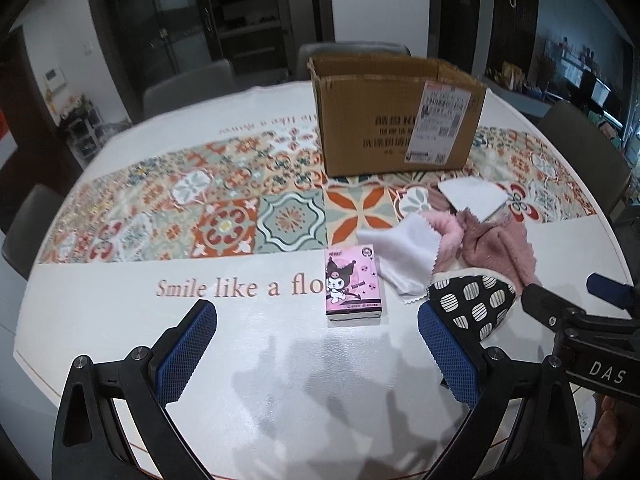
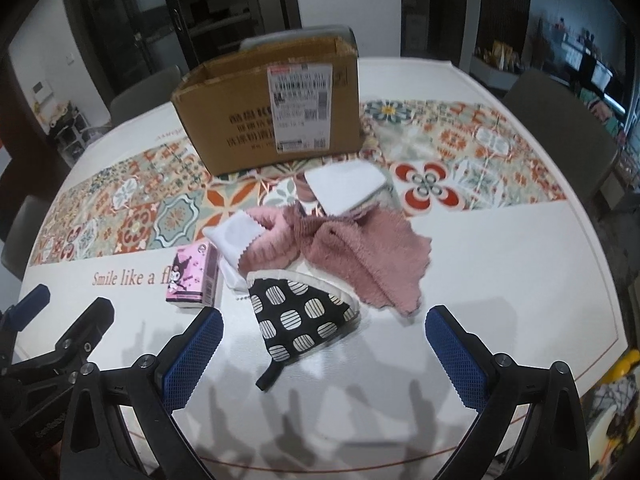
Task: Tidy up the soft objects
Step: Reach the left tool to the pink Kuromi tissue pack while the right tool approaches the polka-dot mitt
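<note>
While the cardboard box (image 2: pixel 276 120) waits open at the desk's (image 2: pixel 500 264) far side, both grippers hover empty, fingers wide; the right gripper (image 2: pixel 324 356) faces the spotted pot holder (image 2: pixel 298 316) fronting the heaped cloths, presumably its first pick.

The counter (image 2: pixel 500 264) is a white round top with a band of orange, green and red patterned tiles across its middle and the printed words "Smile like a flo…" near the front. On the tile band stands an open cardboard box (image 2: pixel 276 116) with a shipping label on its near side. Just in front of it lies a white folded cloth (image 2: pixel 344 188), touching a rumpled pink fleece cloth (image 2: pixel 360 256). A thin white cloth (image 2: pixel 232 240) with a zigzag edge lies at the fleece's left. A black pot holder (image 2: pixel 296 320) with white striped dots overlaps the fleece's near edge. A pink tissue pack (image 1: pixel 352 280) with a cartoon figure lies beside the white cloth
</note>
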Demonstrator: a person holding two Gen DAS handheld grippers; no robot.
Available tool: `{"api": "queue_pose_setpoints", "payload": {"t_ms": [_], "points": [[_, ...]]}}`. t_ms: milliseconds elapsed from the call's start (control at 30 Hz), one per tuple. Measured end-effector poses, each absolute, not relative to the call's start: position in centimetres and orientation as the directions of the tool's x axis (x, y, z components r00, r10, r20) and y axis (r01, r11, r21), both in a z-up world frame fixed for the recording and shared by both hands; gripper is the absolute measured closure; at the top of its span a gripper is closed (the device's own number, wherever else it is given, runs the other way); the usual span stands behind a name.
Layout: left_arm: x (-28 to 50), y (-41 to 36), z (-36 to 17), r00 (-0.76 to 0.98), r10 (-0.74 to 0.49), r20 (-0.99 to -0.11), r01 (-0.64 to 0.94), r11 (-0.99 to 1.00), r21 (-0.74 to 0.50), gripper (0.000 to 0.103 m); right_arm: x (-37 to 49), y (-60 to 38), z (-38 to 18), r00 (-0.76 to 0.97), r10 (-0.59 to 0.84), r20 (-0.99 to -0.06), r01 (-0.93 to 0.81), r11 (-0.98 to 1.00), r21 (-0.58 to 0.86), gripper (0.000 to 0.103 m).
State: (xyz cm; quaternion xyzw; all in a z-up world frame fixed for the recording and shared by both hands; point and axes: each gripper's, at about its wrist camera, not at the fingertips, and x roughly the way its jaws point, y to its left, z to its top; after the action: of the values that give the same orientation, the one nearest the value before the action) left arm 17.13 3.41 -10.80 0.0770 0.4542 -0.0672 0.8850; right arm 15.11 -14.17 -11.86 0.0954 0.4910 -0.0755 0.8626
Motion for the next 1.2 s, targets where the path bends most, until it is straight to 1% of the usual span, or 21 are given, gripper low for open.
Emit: {"api": "queue_pose_setpoints", "payload": {"t_ms": [267, 467, 667, 733, 833, 1200], "points": [[20.0, 3.4, -13.0, 0.519, -0.059, -0.853, 0.227, 0.971, 0.071, 0.001, 17.5, -14.2, -15.7, 0.347, -0.021, -0.938, 0.277, 0.957, 0.081, 0.001], [22.0, 3.2, -14.6, 0.460, -0.081, -0.884, 0.265, 0.963, 0.049, 0.005, 18.5, -13.8, -18.2, 0.251, 0.021, -0.968, 0.298, 0.949, 0.098, 0.004], [24.0, 2.8, -16.7, 0.384, -0.105, -0.917, 0.299, 0.954, 0.016, 0.006, 19.1, -12.8, -19.8, 0.200, 0.049, -0.979, 0.304, 0.946, 0.110, 0.005], [24.6, 2.7, -17.3, 0.361, -0.108, -0.926, 0.309, 0.951, 0.010, 0.008, 19.4, -12.5, -20.2, 0.188, 0.056, -0.981, 0.305, 0.946, 0.112, 0.007], [25.2, 2.3, -18.2, 0.328, -0.110, -0.938, 0.325, 0.946, 0.003, 0.009, 19.8, -12.2, -20.7, 0.171, 0.054, -0.984, 0.313, 0.944, 0.106, 0.009], [26.6, 1.4, -20.8, 0.252, -0.114, -0.961, 0.358, 0.934, -0.017, 0.013, 20.7, -12.1, -21.4, 0.140, 0.023, -0.990, 0.354, 0.932, 0.072, 0.013]]}}
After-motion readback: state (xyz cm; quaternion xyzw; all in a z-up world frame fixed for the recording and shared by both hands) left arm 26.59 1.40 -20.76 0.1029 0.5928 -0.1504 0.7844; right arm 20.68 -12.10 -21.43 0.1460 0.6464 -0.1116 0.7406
